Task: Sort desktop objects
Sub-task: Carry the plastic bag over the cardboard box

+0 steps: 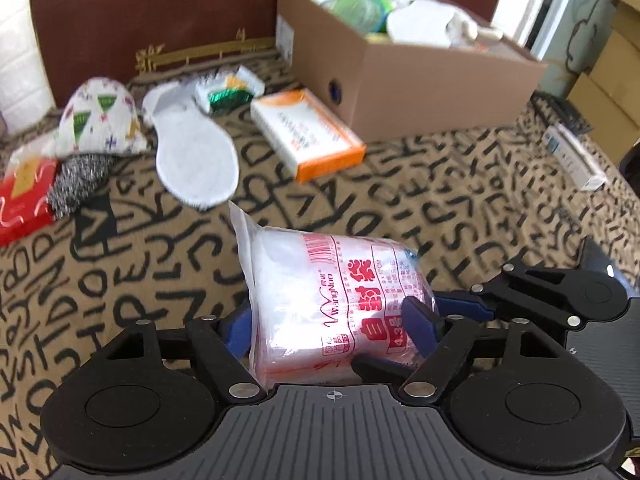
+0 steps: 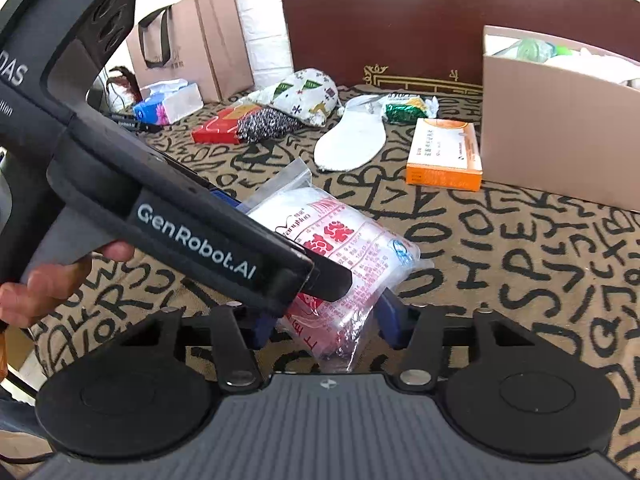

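Note:
A clear pack of zip bags [image 1: 320,280] with red print sits between the blue fingers of my left gripper [image 1: 328,320], which press on its two sides just above the lettered cloth. In the right wrist view the same pack [image 2: 340,240] has its near end pinched between the blue fingers of my right gripper [image 2: 328,324]. The black housing of the left gripper [image 2: 192,232] crosses in from the upper left, held by a hand [image 2: 36,284], and covers part of the pack. The open cardboard box [image 1: 440,92] stands at the back right, with several items inside.
On the patterned cloth lie an orange-and-white carton [image 1: 308,132], a white insole [image 1: 192,156], a green foil packet [image 1: 228,92], a printed pouch [image 1: 100,116], a steel scourer [image 1: 76,184] and a red packet [image 1: 20,196]. A tissue pack [image 2: 168,104] and paper bag [image 2: 192,40] stand far left.

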The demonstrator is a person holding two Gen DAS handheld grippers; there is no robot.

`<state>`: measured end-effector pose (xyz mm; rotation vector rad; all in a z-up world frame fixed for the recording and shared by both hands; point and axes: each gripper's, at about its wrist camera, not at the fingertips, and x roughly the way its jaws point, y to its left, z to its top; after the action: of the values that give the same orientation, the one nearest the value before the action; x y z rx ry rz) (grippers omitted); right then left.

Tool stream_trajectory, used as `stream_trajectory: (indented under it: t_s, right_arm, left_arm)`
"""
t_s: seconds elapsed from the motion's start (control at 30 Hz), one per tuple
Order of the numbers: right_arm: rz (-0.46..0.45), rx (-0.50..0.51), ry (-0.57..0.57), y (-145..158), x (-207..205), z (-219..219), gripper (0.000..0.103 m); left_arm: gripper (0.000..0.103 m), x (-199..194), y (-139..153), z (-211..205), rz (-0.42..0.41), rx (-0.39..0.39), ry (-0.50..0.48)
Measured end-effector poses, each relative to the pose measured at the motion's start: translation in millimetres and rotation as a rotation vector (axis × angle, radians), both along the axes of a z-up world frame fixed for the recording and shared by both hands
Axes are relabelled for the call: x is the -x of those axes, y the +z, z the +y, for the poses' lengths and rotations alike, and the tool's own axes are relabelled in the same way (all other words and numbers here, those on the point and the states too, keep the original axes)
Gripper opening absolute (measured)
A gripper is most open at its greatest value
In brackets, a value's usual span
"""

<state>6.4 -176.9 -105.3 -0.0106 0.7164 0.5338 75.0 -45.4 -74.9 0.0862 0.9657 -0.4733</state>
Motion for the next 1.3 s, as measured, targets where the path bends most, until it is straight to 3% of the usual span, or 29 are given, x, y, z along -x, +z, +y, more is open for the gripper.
stream_trajectory:
  t_s: [0.17, 0.4, 0.53, 0.73, 1.0, 1.3]
  right_arm:
    - [-0.064, -0.003, -0.019, 23.1, 5.2, -10.5, 0.054]
    - [-0.227, 0.010, -0.053, 75.5, -9.9, -36.9, 0.054]
    - [-0.321, 0.041, -0.074, 106.5, -34.3, -52.1, 0.054]
    - [-0.399, 0.071, -0.107, 138.9, -94.3, -76.0, 0.054]
    - [-0.417, 0.097, -0.115, 147.0, -178.3, -98.0, 0.054]
    - [-0.348, 0.155, -0.112, 125.3, -251.1, -99.0, 0.054]
  left_arm:
    - [0.082, 2.8, 33.5, -10.3, -0.078, 0.030, -0.015]
    - [0.083, -19.1, 97.6, -41.6, -0.250, 0.086, -0.043]
    - [0.082, -48.3, 130.9, -66.6, -0.346, 0.105, -0.058]
    - [0.082, -116.2, 163.1, -98.2, -0.389, 0.160, -0.053]
    - [0.082, -198.6, 163.9, -121.6, -0.405, 0.195, -0.032]
    - [0.080, -267.2, 127.2, -130.1, -0.336, 0.242, 0.024]
